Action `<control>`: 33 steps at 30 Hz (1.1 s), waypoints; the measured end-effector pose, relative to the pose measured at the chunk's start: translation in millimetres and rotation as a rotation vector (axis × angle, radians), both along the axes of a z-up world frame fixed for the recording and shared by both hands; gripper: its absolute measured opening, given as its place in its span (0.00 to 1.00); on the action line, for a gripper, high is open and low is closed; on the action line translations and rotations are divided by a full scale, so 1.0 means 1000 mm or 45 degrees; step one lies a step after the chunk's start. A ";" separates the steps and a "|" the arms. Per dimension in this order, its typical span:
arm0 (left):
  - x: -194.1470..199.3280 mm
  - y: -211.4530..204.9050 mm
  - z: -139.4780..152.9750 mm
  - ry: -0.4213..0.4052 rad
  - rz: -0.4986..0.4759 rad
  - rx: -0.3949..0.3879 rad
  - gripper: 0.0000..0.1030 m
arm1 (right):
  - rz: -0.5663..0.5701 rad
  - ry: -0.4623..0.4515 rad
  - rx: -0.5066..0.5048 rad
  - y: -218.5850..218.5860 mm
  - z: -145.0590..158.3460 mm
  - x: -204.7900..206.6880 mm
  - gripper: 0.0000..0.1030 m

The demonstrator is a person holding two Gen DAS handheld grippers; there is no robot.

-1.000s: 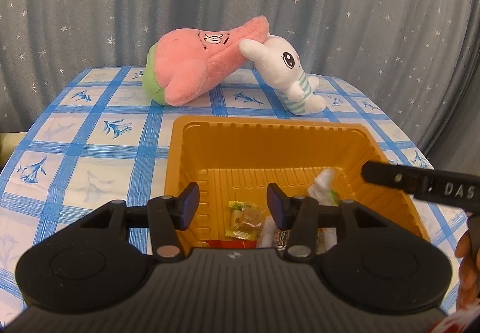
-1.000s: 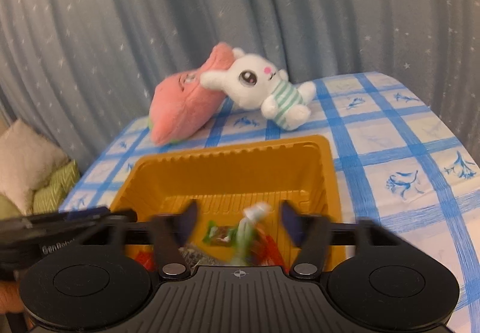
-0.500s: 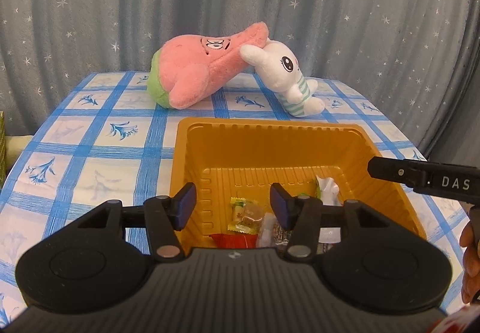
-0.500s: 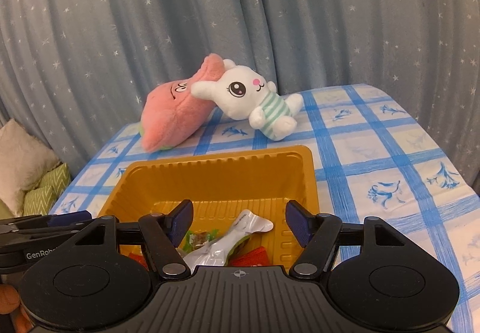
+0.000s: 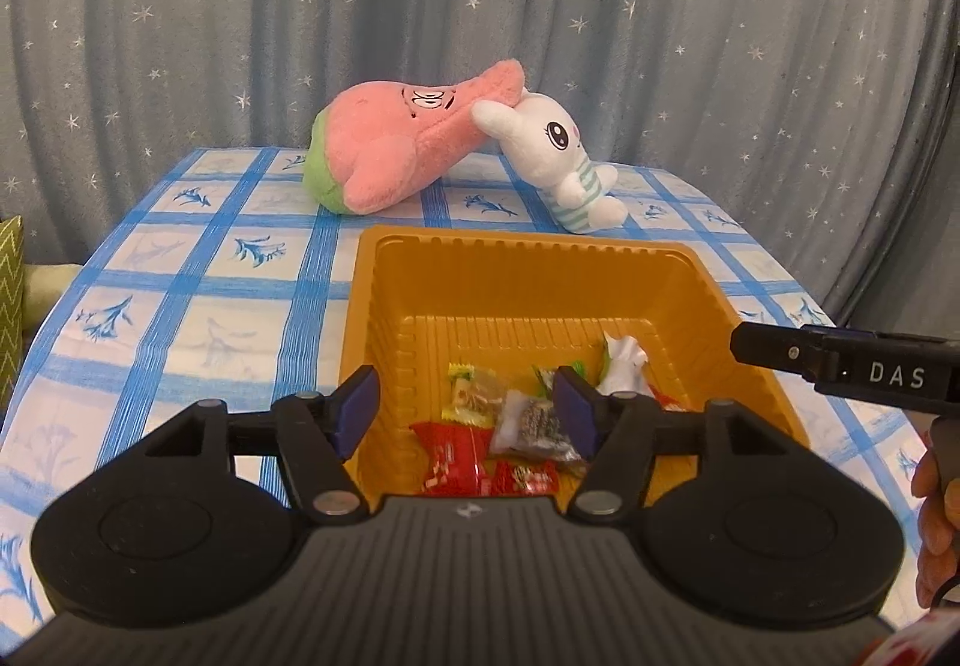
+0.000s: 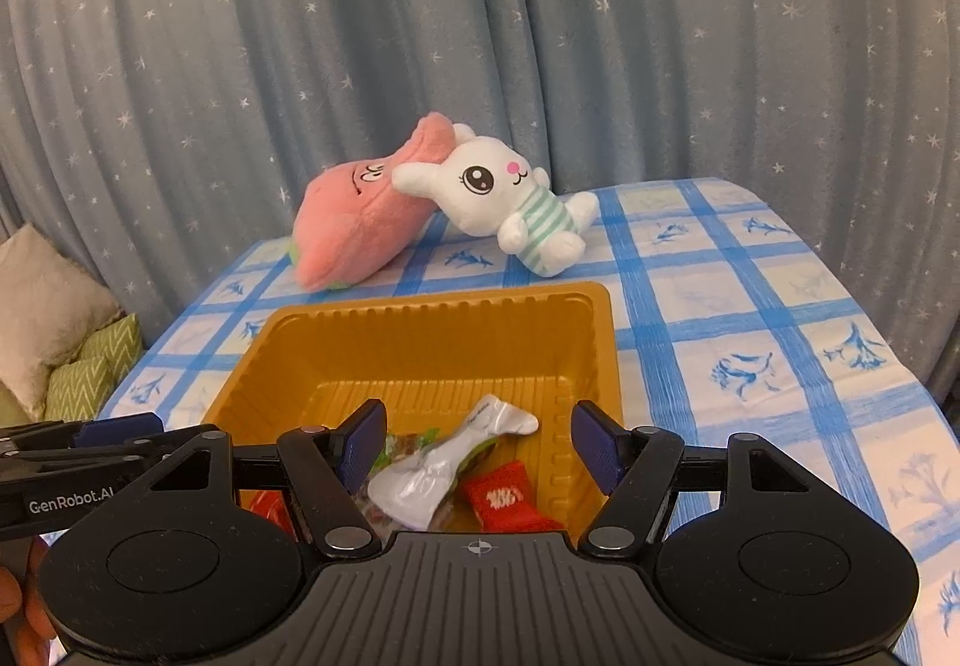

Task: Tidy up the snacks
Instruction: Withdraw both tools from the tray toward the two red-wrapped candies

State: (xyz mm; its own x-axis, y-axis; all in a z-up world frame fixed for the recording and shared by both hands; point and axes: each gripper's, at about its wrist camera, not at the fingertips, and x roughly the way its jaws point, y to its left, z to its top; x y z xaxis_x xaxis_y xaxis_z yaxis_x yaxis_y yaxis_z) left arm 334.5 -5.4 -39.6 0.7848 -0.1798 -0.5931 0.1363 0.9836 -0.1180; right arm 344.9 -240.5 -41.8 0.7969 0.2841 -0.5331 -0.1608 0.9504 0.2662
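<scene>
An orange plastic tray [image 5: 528, 282] [image 6: 420, 342] sits on the blue-checked tablecloth and holds several wrapped snacks. Among them are a silver-white packet [image 6: 444, 468] [image 5: 621, 366], red packets [image 6: 501, 498] [image 5: 450, 453], a clear packet with dark filling [image 5: 534, 423] and a yellow-green candy [image 5: 471, 393]. My left gripper [image 5: 468, 417] is open and empty above the tray's near left part. My right gripper [image 6: 480, 441] is open and empty above the tray's near right part; its side also shows in the left wrist view [image 5: 840, 366].
A pink star plush [image 5: 402, 156] [image 6: 360, 222] and a white rabbit plush [image 5: 558, 162] [image 6: 504, 198] lie at the table's far edge before a starry grey curtain. Cushions [image 6: 54, 342] sit left of the table. Bare tablecloth [image 6: 780, 342] lies right of the tray.
The silver-white packet has dropped from between my right gripper's fingers and now lies in the tray. Both grippers have risen and pulled back a little.
</scene>
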 end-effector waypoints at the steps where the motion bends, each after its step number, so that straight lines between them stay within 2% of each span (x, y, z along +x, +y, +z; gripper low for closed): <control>1: -0.005 0.000 0.001 -0.003 0.000 0.000 0.61 | 0.003 0.001 -0.002 0.000 0.000 -0.004 0.66; 11: -0.065 0.009 0.004 -0.021 0.017 0.011 0.67 | 0.013 -0.012 -0.008 -0.009 0.002 -0.054 0.66; 17: -0.103 0.012 -0.006 0.004 0.017 0.035 0.67 | 0.004 0.001 0.005 -0.011 -0.001 -0.082 0.66; 27: -0.153 0.010 -0.027 0.082 0.013 0.029 0.67 | 0.046 0.073 -0.016 0.003 -0.018 -0.124 0.66; 33: -0.171 0.004 -0.035 0.124 0.000 0.026 0.67 | 0.083 0.154 -0.040 0.014 -0.032 -0.145 0.66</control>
